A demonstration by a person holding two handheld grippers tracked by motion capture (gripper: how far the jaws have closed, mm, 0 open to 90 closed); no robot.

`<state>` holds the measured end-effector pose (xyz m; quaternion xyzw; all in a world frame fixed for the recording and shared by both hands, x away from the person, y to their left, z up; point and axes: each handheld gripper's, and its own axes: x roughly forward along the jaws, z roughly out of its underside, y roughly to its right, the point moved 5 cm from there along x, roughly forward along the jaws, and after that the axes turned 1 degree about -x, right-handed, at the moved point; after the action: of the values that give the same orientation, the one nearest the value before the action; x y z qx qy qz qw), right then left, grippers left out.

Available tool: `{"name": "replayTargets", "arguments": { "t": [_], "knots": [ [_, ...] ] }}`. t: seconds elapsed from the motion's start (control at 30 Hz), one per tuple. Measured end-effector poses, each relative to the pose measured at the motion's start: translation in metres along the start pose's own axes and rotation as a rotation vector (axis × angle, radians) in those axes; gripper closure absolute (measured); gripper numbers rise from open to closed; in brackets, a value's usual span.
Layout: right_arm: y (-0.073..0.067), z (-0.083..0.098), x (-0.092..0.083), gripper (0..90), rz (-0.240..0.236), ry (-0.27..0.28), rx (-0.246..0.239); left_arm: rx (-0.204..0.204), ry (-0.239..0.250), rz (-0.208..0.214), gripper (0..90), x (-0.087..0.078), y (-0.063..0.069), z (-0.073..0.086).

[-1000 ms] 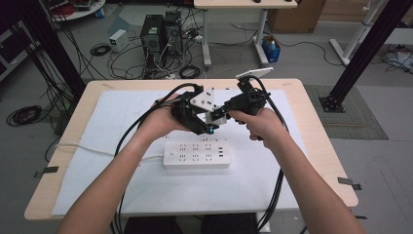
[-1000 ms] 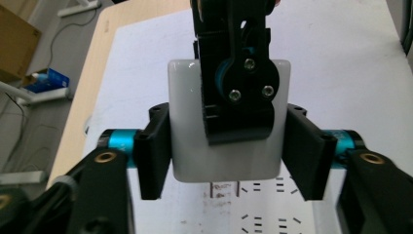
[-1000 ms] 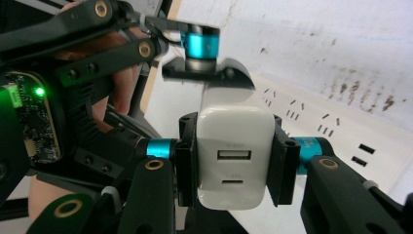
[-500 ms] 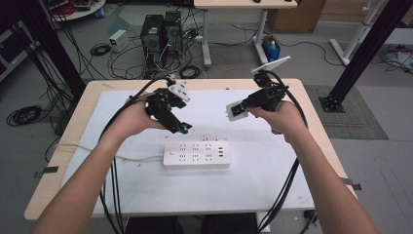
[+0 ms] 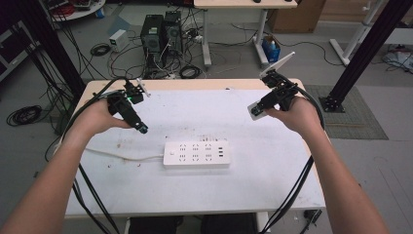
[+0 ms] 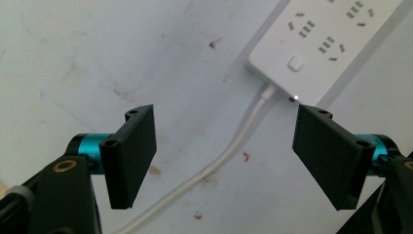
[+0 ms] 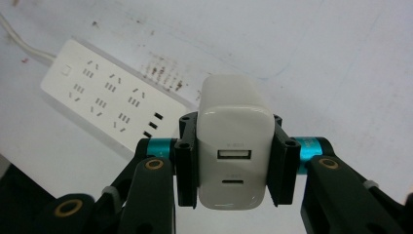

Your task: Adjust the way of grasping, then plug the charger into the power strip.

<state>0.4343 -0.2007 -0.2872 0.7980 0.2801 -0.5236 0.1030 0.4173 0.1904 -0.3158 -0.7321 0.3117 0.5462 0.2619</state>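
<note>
From the high view we see the right claw (image 5: 263,106) pinching a white charger (image 5: 256,110) above the right part of the worktop (image 5: 195,195), well apart from the white power strip (image 5: 196,154) that lies flat near the middle. The left claw (image 5: 139,127) hangs over the left side, spread and holding nothing. We judge the step in hand to be carrying the charger over for plugging in. A second ago both claws were huddled together above the strip, seemingly both at the charger; now they have drawn far apart, the left one having let go.

In the left gripper view the left claw (image 6: 224,156) stands wide, its jaws having just been opening, with nothing between them but bare worktop and the strip's cord (image 6: 234,146); the power strip (image 6: 331,44) shows its switch end ahead.

In the right gripper view the right claw (image 7: 234,163) clamps the charger (image 7: 234,146) by its sides, ports facing us; the prongs are hidden, so their direction is probably away from the camera. The power strip (image 7: 107,102) lies off to the left. Next we must bring the charger over a socket, square the prongs and press down, perhaps with the left claw steadying the strip.
</note>
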Motion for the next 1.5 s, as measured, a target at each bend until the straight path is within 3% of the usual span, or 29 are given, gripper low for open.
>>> {"name": "replayTargets", "arguments": {
  "t": [0.27,0.4,0.5,0.63,0.8,0.9,1.13,1.33,1.4,1.43,1.5],
  "knots": [
    [0.003,0.002,-0.001,62.3,0.029,-0.015,-0.035,-0.021,0.015,-0.003,24.3,-0.008,-0.004,0.005],
    [0.001,0.002,-0.002,62.4,0.018,-0.011,-0.05,-0.014,0.021,-0.002,24.3,-0.01,-0.002,0.005],
    [0.0,0.001,0.001,62.4,0.027,-0.034,-0.115,0.001,0.016,0.007,24.3,-0.01,-0.001,0.005],
    [-0.002,0.0,0.003,62.4,0.024,-0.038,-0.154,0.007,0.008,0.014,24.3,-0.01,0.0,0.007],
    [-0.013,-0.007,0.013,62.4,0.013,-0.071,-0.27,0.022,0.014,0.024,24.3,-0.011,0.002,0.008],
    [-0.02,-0.013,0.019,62.4,-0.006,-0.071,-0.296,0.025,0.013,0.02,24.3,-0.012,0.002,0.009],
    [-0.032,-0.022,0.036,62.4,-0.013,-0.102,-0.433,0.024,0.013,0.017,24.3,-0.013,0.001,0.014],
    [-0.046,-0.028,0.05,62.4,-0.024,-0.158,-0.529,0.015,0.019,0.023,24.3,-0.013,0.001,0.017],
    [-0.049,-0.029,0.052,62.4,-0.031,-0.161,-0.534,0.015,0.018,0.025,24.2,-0.013,0.001,0.018],
    [-0.054,-0.031,0.055,62.4,-0.045,-0.17,-0.571,0.019,0.017,0.027,24.3,-0.013,0.001,0.018],
    [-0.059,-0.032,0.059,62.4,-0.045,-0.192,-0.6,0.019,0.014,0.032,24.3,-0.012,0.002,0.019]
  ]
}}
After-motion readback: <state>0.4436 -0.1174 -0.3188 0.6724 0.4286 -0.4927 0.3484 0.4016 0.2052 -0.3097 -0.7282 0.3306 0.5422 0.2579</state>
